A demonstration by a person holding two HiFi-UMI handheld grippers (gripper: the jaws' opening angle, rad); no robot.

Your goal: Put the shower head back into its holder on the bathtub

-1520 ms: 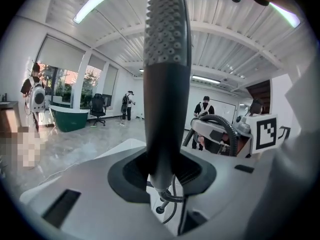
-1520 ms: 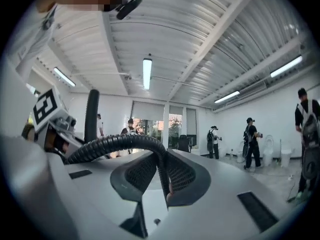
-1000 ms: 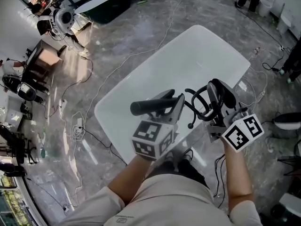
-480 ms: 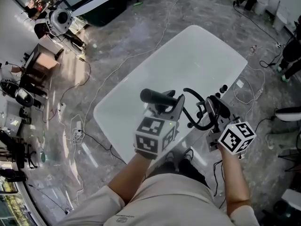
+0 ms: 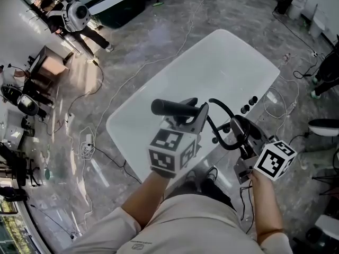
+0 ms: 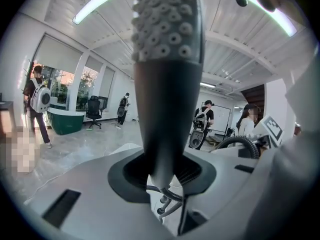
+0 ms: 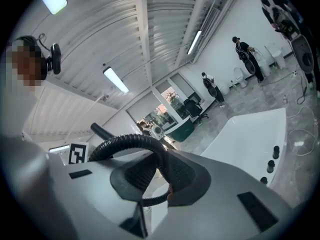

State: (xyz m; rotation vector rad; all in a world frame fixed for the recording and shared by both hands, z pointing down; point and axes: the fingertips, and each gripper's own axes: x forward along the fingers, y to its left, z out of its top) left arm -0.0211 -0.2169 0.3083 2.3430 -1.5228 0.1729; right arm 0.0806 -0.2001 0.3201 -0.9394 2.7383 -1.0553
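The black shower head (image 5: 170, 108) lies crosswise in my left gripper (image 5: 186, 115), held above the near part of the white bathtub (image 5: 212, 67). In the left gripper view the shower head (image 6: 167, 84) stands upright between the jaws, nozzle face at the top, and the pads press on its handle. Its black ribbed hose (image 5: 222, 121) loops over to my right gripper (image 5: 239, 130), which is shut on it. In the right gripper view the hose (image 7: 131, 143) arches through the jaws. Black fittings (image 5: 248, 105) sit on the tub's right rim; the holder cannot be told apart among them.
Cables (image 5: 90, 142) trail over the grey marble floor (image 5: 159, 30) left of the tub, and more cables (image 5: 275, 102) lie to its right. A person with a backpack (image 5: 79, 17) walks at the far left. A dark green tub (image 5: 119, 1) stands at the back.
My right gripper has sunk and rolled with the hose, coming nearer the tub's right rim. The left gripper has kept the shower head almost still.
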